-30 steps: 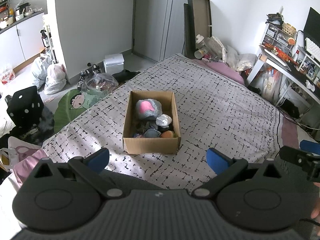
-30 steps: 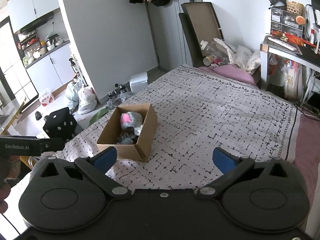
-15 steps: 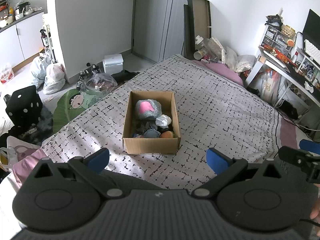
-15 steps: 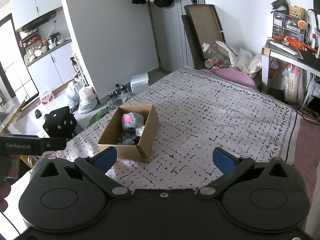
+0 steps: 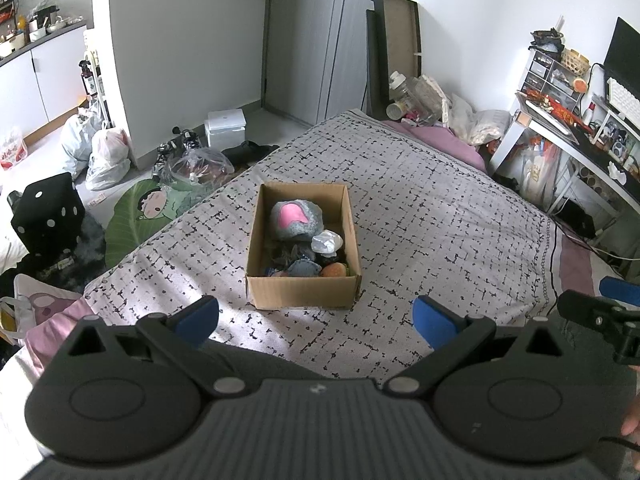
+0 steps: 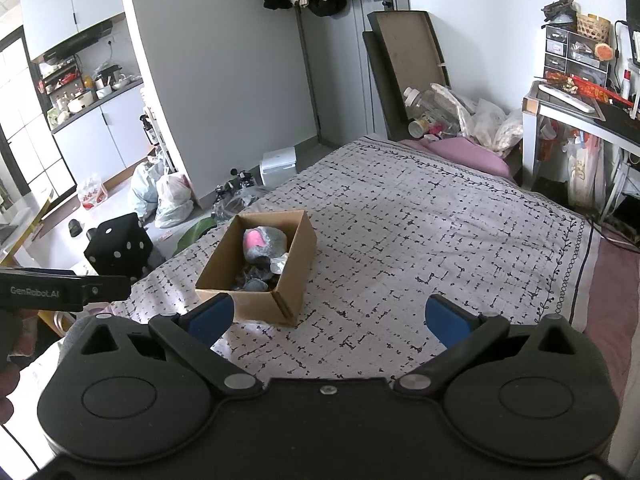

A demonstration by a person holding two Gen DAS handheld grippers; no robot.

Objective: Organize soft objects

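A cardboard box [image 5: 303, 248] is sitting on the bed [image 5: 420, 216], and every place below is told from that box. Inside it, the soft objects are lying piled together: a grey plush with a pink patch [image 5: 296, 218] toward the far wall, a crumpled white piece [image 5: 327, 241] against the right wall, a blue-grey fabric item [image 5: 305, 268] and an orange piece [image 5: 335, 269] against the near wall. The bedspread all around the box is showing only its pattern.

The left hand-held gripper [image 5: 316, 316] is hovering on the near side of the box with its blue pads wide apart and gripping nothing. The right hand-held gripper [image 6: 328, 318] is hanging near the box's near right corner, fingers likewise spread and carrying nothing.

This scene is fitting two stages equally: the soft things gathered into the box as a finished tidy-up, or a full box waiting for its contents to be sorted out onto the bed. The pictures are not settling which.

For any handling here, judging by the materials: plush and cloth are compressing under the pads, so a deep bite across the bulk is holding better than a pinch at an edge. The light box is likely sliding on the bedspread, so steadying its wall with the other hand-held gripper is helping.
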